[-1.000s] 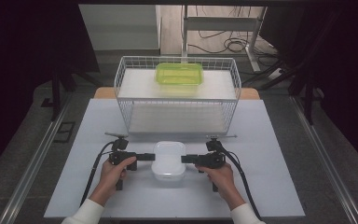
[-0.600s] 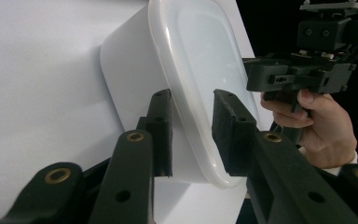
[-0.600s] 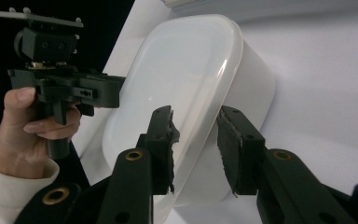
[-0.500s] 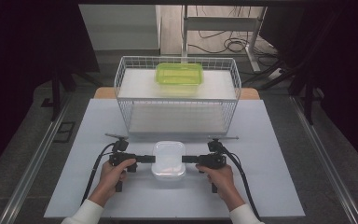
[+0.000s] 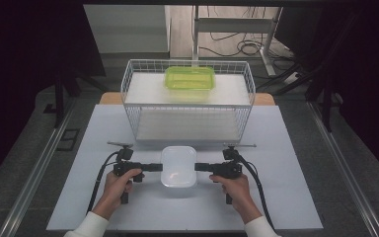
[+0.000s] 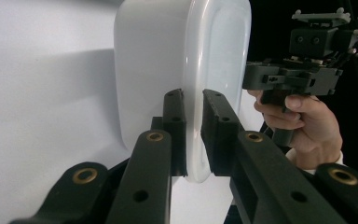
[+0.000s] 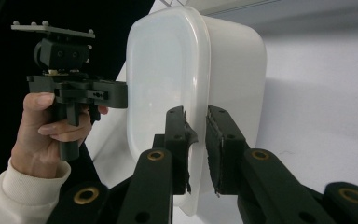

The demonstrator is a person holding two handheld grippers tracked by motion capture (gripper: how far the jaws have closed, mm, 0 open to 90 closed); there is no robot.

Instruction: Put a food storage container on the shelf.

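A white translucent lidded container (image 5: 178, 166) lies on the table mat between my two grippers. My left gripper (image 5: 159, 167) comes at its left edge and my right gripper (image 5: 197, 167) at its right edge, both held level. In the left gripper view the container (image 6: 168, 70) has its rim pinched between my left gripper (image 6: 193, 100) pads. In the right gripper view the container (image 7: 168, 70) has its opposite rim clamped in my right gripper (image 7: 196, 116). Both pairs of jaws have just been closing onto that rim.
Behind the container stands a white wire basket (image 5: 187, 105), with a green lidded box (image 5: 189, 81) on its upper shelf. The white mat (image 5: 286, 197) spreads out to both sides. Black cables trail from both grippers toward the front edge.
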